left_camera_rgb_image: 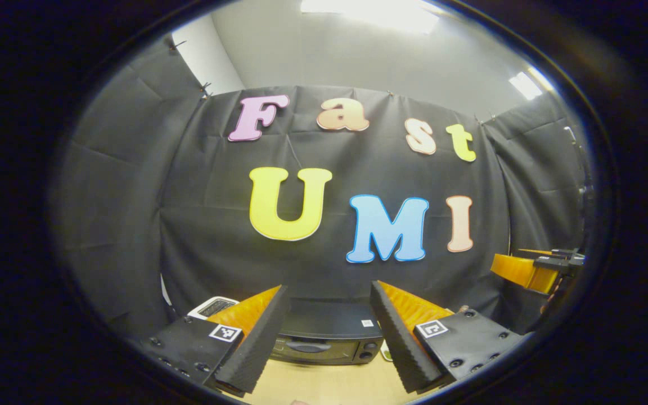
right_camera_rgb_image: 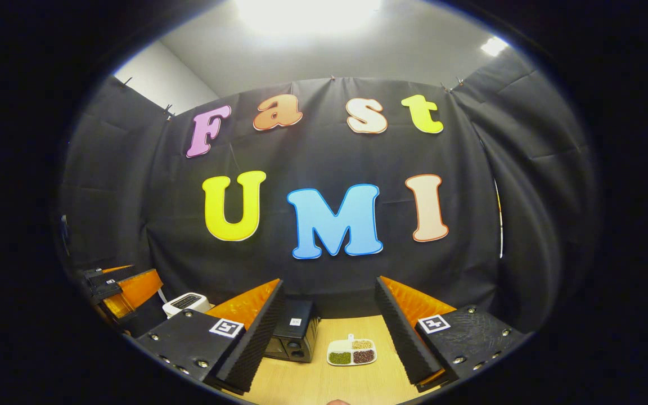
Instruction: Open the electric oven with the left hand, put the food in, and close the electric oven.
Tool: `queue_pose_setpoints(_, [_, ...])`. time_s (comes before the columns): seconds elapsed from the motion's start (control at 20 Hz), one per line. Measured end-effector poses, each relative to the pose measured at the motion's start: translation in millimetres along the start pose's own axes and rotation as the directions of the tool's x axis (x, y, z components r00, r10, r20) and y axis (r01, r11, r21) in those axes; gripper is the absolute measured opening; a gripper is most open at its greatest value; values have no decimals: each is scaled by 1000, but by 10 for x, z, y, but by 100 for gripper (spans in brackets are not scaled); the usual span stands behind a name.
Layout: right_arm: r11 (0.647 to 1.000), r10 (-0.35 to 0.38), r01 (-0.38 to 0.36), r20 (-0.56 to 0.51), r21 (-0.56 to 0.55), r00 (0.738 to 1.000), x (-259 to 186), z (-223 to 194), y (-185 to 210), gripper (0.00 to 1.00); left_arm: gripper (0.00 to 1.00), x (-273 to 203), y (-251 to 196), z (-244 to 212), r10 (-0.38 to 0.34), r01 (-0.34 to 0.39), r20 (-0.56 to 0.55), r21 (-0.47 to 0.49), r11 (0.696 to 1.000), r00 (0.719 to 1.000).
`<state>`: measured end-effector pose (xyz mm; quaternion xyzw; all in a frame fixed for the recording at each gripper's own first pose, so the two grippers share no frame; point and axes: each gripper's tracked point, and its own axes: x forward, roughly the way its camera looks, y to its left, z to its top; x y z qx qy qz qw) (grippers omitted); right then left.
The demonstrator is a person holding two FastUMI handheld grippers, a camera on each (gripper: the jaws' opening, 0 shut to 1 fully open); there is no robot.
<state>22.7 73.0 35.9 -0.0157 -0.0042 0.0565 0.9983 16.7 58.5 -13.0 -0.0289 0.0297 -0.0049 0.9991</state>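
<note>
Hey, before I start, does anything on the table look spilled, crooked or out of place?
Nothing stands out. The oven sits square on the table with its door shut. The divided dish lies flat beside it, and its three portions stay in their compartments. A white appliance stands to the oven's left. Both tongs are open, holding nothing.

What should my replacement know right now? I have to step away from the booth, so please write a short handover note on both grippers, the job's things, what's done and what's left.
Left gripper: open, empty, raised above the table, facing the oven.
Right gripper: open, empty, also raised; the food tray lies on the table ahead of it.
Oven: black, at the back of the table against the wall, door shut. A white appliance stands beside it.
Food tray: white, three compartments of grains, right of the oven, untouched.
Done: nothing yet.
Left: left gripper opens the oven door, tray goes in, door is closed.
</note>
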Motion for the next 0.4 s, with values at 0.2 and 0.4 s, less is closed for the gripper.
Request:
queue_pose_setpoints(0.2, [1000,-5,5,-4,15,1000,-20,25,71,97,100,-88,151,32,12,-11,-5,33,999,1000])
queue_pose_setpoints(0.4, [1000,-22,22,2,21,1000,-57,67,134,97,100,-109,286,85,11,-11,-1,11,1000,1000])
